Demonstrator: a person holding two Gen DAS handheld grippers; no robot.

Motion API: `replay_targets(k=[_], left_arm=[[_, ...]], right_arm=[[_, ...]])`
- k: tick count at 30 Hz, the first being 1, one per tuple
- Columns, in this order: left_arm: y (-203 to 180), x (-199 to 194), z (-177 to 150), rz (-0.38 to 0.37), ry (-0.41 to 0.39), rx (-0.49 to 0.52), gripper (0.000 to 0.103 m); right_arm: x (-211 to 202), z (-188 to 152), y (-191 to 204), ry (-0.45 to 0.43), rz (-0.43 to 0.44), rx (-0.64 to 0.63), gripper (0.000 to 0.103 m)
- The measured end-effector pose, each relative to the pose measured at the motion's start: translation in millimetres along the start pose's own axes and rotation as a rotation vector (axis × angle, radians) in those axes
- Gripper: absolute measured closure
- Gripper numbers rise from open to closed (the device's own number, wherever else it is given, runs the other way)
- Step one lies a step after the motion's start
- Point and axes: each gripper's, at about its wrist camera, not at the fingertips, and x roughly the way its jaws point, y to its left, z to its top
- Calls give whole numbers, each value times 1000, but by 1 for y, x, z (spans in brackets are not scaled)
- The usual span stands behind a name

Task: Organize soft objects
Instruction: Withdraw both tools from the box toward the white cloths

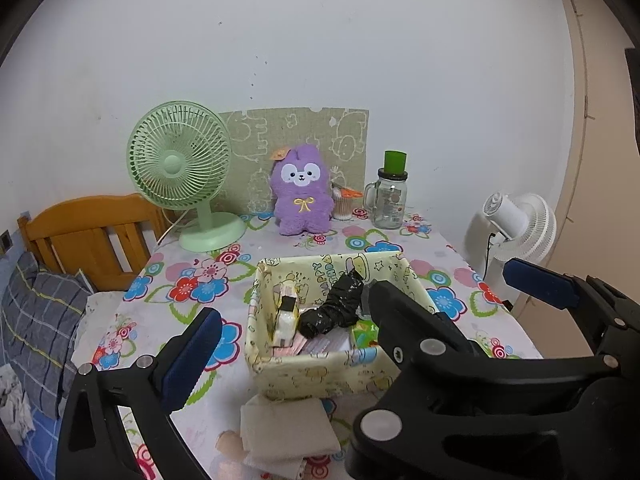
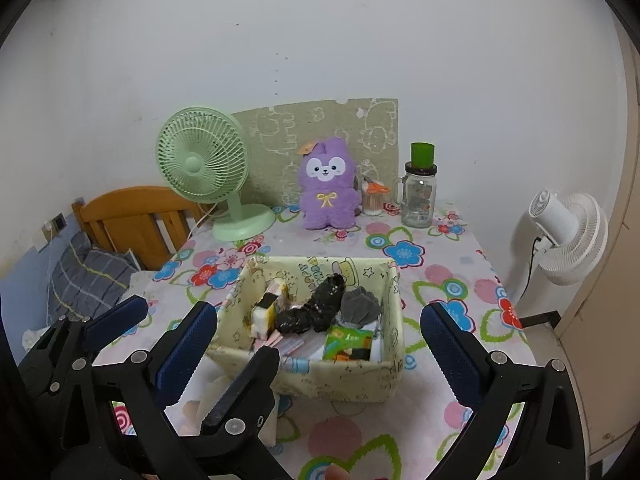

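A cream cartoon-print fabric basket (image 1: 320, 376) (image 2: 332, 380) stands mid-table. In it lie a black shiny soft bundle (image 1: 336, 308) (image 2: 312, 312), a yellow-white sponge (image 1: 286, 312) (image 2: 268, 312), a grey cloth (image 2: 360, 304) and a green packet (image 2: 348, 344). Folded beige cloths (image 1: 288, 432) rest just in front of the basket. A purple plush (image 1: 302, 196) (image 2: 328, 184) sits at the back. My left gripper (image 1: 320, 320) and right gripper (image 2: 318, 312) hover side by side before the basket, both open and holding nothing. Their inner fingers overlap, which hides my left gripper's right finger.
At the back stand a green desk fan (image 1: 180, 168) (image 2: 204, 168) and a glass jar (image 1: 390, 200) (image 2: 418, 196) topped by a green cup. A white fan (image 1: 520, 224) (image 2: 568, 236) is off the table's right edge. A wooden headboard (image 1: 92, 232) and bedding lie left.
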Motion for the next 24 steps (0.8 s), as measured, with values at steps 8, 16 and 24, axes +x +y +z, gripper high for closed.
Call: replay_targets(k=[8,16,24], left_arm=[[0,-25,-13,1,-22,9,0],[1,-33,-32,-8,-18,11,0],[2,-27,-52,-11,12,9,0]], right_arm=[[-23,-14,8,-20,18,-11,0],[-33,-33,12,-13,37,-15,0],[-26,-56,13,18,26,1,0]])
